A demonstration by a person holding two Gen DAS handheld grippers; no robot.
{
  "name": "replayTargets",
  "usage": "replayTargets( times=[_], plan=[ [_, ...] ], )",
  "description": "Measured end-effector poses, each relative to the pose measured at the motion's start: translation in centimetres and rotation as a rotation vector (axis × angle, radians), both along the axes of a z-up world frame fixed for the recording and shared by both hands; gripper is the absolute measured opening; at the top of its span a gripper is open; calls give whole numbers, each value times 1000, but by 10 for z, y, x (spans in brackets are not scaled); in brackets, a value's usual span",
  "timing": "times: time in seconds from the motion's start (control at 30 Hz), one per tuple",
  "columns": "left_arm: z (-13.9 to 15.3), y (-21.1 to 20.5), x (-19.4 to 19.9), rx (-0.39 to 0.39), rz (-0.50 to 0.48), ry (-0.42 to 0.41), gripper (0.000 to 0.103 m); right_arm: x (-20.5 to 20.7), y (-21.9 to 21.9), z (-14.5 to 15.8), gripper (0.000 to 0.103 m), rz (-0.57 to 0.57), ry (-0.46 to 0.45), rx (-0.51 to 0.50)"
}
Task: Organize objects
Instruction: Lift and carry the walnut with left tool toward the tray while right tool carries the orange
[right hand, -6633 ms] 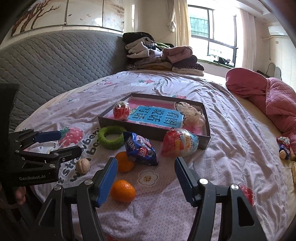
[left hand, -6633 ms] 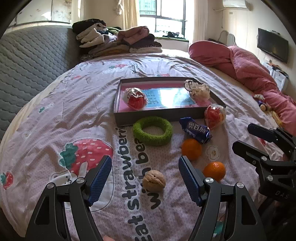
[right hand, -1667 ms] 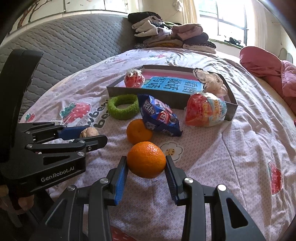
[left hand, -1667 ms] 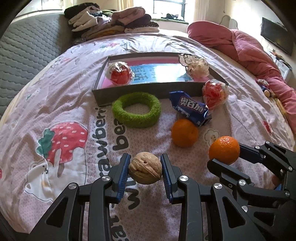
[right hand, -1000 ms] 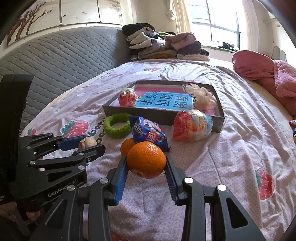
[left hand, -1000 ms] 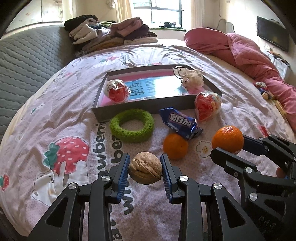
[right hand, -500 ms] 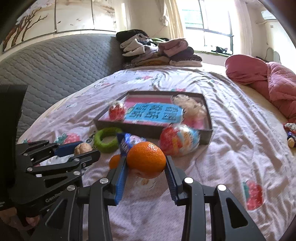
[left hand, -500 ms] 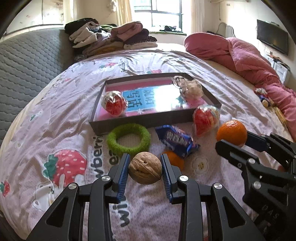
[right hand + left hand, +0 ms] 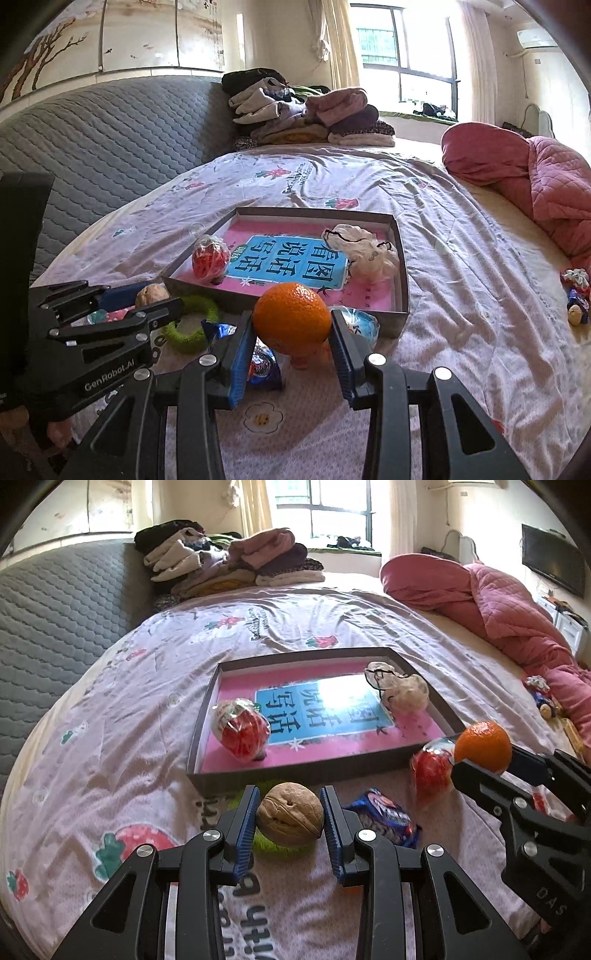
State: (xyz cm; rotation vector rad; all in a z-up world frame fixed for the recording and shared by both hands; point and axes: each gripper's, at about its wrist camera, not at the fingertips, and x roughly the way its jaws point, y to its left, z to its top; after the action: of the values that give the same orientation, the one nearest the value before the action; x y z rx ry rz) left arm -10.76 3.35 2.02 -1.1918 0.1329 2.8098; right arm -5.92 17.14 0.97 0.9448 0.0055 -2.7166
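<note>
My left gripper [image 9: 290, 814] is shut on a walnut [image 9: 290, 814] and holds it above the bed, just short of the near wall of the shallow box [image 9: 295, 771]. My right gripper [image 9: 291, 319] is shut on an orange [image 9: 291, 319], raised before the box's near wall [image 9: 229, 295]; the orange also shows in the left wrist view [image 9: 483, 746]. In the box lie a red wrapped ball [image 9: 242, 729] and a pale wrapped bundle [image 9: 400, 688]. A green ring [image 9: 190, 321], a blue snack packet [image 9: 386, 818] and a red wrapped snack [image 9: 430, 771] lie in front of the box.
The box sits on a strawberry-print sheet [image 9: 110, 738]. A grey quilted headboard [image 9: 110, 136] is at the left. Folded clothes [image 9: 229, 561] are stacked at the back. A pink quilt [image 9: 509, 613] and small toys [image 9: 576, 291] lie at the right.
Both grippers have lifted further and moved toward the box, the walnut and the orange still held. The second orange on the sheet is now hidden behind the grippers.
</note>
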Motion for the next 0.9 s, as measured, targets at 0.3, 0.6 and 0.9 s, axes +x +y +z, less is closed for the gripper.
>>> replayTargets(
  times=[0.3,0.6,0.9],
  plan=[
    [2,2,-32,-4,10,-5,35,-31,-1,9,40,-9,10,19],
    [-5,3,-75,4,16,-47,35,-66,2,10,40,-26,-13,27],
    [-16,6,-112,17,6,-97,35,-97,4,-4,40,-46,-65,48]
  ],
)
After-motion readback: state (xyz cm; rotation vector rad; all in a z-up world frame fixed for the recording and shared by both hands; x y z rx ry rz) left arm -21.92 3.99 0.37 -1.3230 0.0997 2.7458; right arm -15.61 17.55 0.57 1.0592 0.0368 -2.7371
